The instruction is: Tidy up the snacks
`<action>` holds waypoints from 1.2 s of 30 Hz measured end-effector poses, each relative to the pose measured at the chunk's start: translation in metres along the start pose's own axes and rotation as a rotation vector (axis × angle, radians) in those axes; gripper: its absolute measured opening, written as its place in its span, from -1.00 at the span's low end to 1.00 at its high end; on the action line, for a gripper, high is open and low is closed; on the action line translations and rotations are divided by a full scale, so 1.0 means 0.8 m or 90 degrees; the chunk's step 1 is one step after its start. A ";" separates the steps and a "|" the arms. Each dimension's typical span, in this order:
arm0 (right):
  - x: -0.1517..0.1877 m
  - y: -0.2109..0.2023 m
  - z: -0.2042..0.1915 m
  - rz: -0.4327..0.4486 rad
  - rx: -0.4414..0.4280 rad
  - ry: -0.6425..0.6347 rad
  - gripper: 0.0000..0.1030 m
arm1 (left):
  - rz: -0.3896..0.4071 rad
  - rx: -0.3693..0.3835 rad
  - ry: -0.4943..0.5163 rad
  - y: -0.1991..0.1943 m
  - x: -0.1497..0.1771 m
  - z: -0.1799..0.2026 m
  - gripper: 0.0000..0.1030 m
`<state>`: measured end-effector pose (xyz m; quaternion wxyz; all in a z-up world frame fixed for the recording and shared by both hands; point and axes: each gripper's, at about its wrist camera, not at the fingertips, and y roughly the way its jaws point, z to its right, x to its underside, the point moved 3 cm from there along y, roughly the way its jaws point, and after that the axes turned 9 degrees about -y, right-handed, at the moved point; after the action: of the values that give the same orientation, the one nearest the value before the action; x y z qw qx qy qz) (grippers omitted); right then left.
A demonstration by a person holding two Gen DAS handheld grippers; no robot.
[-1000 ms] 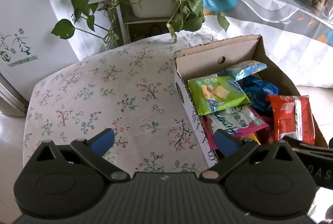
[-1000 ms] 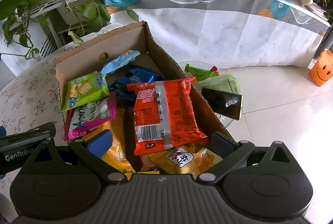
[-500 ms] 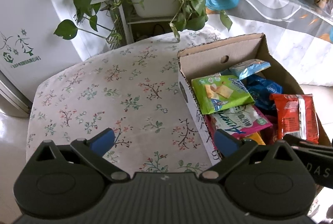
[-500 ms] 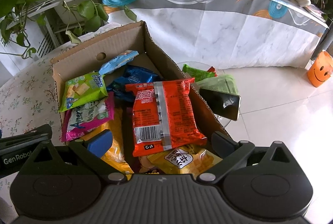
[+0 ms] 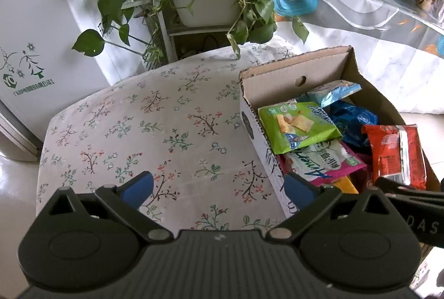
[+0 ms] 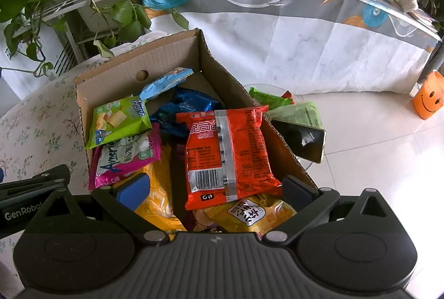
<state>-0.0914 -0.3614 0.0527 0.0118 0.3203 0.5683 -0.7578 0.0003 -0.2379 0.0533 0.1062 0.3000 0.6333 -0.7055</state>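
Right wrist view: the box (image 6: 199, 54) was seen slightly lower than a second before, snacks piled inside, the red pack (image 6: 227, 151) uppermost. Both grippers, right (image 6: 216, 188) and left (image 5: 219, 188), were held wide open and empty; no snack had been shifted

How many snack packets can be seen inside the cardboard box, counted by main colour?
Green: 1
Light blue: 1
Dark blue: 1
Pink: 1
Red: 1
Yellow: 2
Total: 7 visible in the cardboard box; more may lie hidden underneath.
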 end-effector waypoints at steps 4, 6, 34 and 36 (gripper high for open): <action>0.001 -0.002 -0.003 0.005 -0.008 0.001 1.00 | 0.002 0.004 -0.001 -0.004 0.000 -0.005 0.90; 0.001 -0.002 -0.004 0.008 -0.013 0.004 1.00 | 0.004 0.007 -0.004 -0.007 0.001 -0.010 0.90; 0.023 -0.038 -0.084 0.053 -0.099 -0.053 1.00 | 0.014 -0.012 -0.041 -0.050 0.032 -0.114 0.92; 0.026 -0.039 -0.092 0.053 -0.104 -0.062 1.00 | 0.017 -0.015 -0.043 -0.053 0.036 -0.125 0.92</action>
<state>-0.0854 -0.2792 0.0579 0.0969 0.3042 0.6130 -0.7227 -0.0165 -0.1283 0.0706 0.1405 0.2831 0.6335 -0.7062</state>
